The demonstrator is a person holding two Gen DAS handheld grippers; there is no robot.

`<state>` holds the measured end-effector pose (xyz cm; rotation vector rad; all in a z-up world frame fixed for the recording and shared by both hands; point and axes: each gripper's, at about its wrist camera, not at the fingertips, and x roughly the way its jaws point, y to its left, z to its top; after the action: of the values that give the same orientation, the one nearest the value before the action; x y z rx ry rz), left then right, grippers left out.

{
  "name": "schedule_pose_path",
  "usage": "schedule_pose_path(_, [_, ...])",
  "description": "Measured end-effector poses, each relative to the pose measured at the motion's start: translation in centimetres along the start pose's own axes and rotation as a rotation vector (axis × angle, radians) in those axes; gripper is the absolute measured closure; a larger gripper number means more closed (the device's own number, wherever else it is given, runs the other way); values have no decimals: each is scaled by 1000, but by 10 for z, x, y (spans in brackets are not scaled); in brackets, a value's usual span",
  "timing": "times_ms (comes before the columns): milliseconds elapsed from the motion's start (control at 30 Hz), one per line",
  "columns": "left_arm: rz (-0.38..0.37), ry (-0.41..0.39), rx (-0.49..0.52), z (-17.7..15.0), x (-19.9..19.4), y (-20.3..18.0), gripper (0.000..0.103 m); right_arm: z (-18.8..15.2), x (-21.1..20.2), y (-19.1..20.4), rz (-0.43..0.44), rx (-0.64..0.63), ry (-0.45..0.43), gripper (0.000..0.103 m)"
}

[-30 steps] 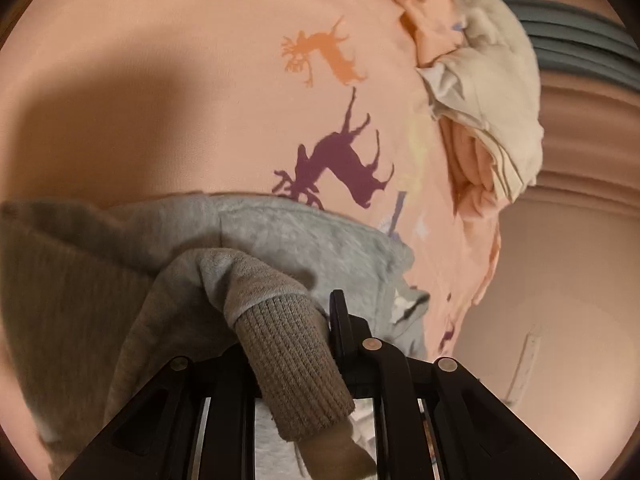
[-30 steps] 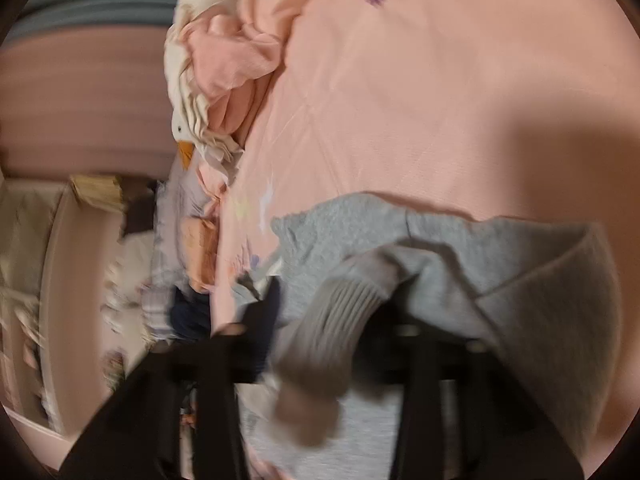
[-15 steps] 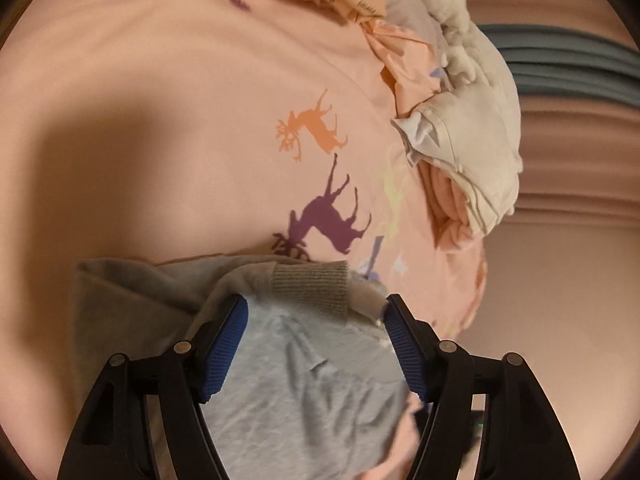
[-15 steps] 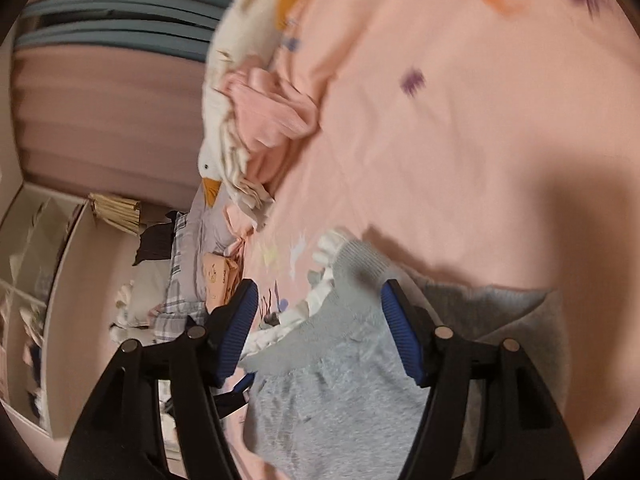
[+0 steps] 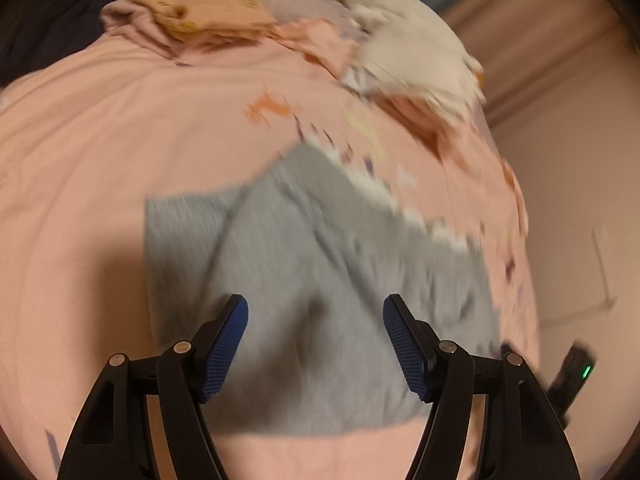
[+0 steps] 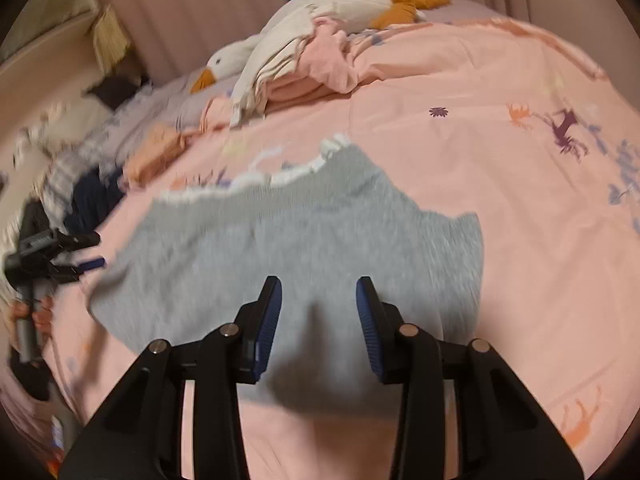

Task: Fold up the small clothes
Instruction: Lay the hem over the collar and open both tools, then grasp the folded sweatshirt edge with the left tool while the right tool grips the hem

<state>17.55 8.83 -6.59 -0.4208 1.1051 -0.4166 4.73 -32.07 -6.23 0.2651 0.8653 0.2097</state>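
In the left wrist view, the left gripper (image 5: 315, 322) is held apart and empty above the grey garment (image 5: 320, 280) laid on the pink bedspread (image 5: 100, 140); in the right wrist view, the right gripper (image 6: 319, 305) is seen closing, nothing between its jaws, above the same garment (image 6: 320, 232).

Grey knit garment (image 5: 320, 280) edged with a white frill, lying on a pink bedsheet (image 6: 460, 80) printed with orange and purple deer. Beyond, a white plush goose (image 6: 320, 12) with orange beak and feet. Blue pads (image 6: 268, 320) on black fingers.
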Motion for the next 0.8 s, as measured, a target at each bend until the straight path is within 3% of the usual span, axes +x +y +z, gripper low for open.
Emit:
schedule_pose_path(100, [53, 12, 73, -26, 10, -6, 35, -16, -1, 8, -27, -63, 19, 67])
schedule_pose_path(233, [90, 18, 69, -52, 14, 1, 35, -40, 7, 5, -141, -116, 74, 71])
schedule_pose_path(500, [33, 3, -1, -75, -14, 14, 34, -62, -1, -7, -123, -83, 100, 71])
schedule_pose_path(633, [34, -54, -57, -84, -42, 29, 34, -68, -19, 2, -101, -80, 66, 64])
schedule_pose_path(800, [16, -85, -166, -83, -45, 52, 30, -67, -31, 18, -36, -84, 24, 58])
